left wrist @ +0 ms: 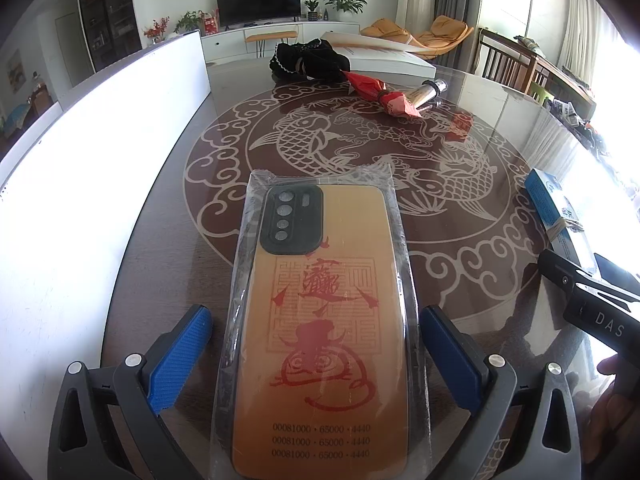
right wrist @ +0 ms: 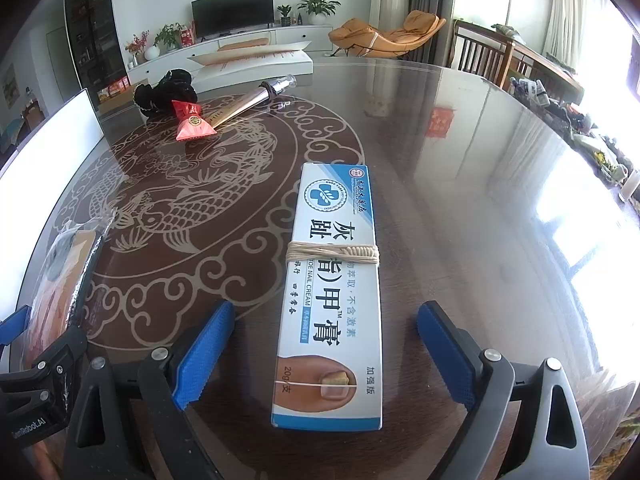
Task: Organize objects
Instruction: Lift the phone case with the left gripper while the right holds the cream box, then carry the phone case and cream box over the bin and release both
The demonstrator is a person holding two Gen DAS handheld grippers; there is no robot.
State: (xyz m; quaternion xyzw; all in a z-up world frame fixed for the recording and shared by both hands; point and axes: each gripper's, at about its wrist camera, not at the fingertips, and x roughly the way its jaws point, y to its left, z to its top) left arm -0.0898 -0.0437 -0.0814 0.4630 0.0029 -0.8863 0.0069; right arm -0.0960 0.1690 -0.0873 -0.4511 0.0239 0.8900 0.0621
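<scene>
An orange phone case (left wrist: 320,340) with red characters lies in a clear plastic sleeve on the glass table (left wrist: 224,92). My left gripper (left wrist: 316,360) is open around its lower half, and the left blue pad stands apart from the sleeve. A white and blue nail cream box (right wrist: 332,280), tied with string, lies lengthwise between the blue fingers (right wrist: 204,356) of my right gripper (right wrist: 326,360). That gripper is open, with a gap on each side of the box. The box also shows at the right edge of the left wrist view.
At the far side of the table lie a red packet (right wrist: 192,122), a metallic pump tube (right wrist: 256,98), a black fabric bundle (right wrist: 166,92) and a white open book (right wrist: 256,62). A white board (left wrist: 100,140) stands along the left edge. Chairs stand behind on the right.
</scene>
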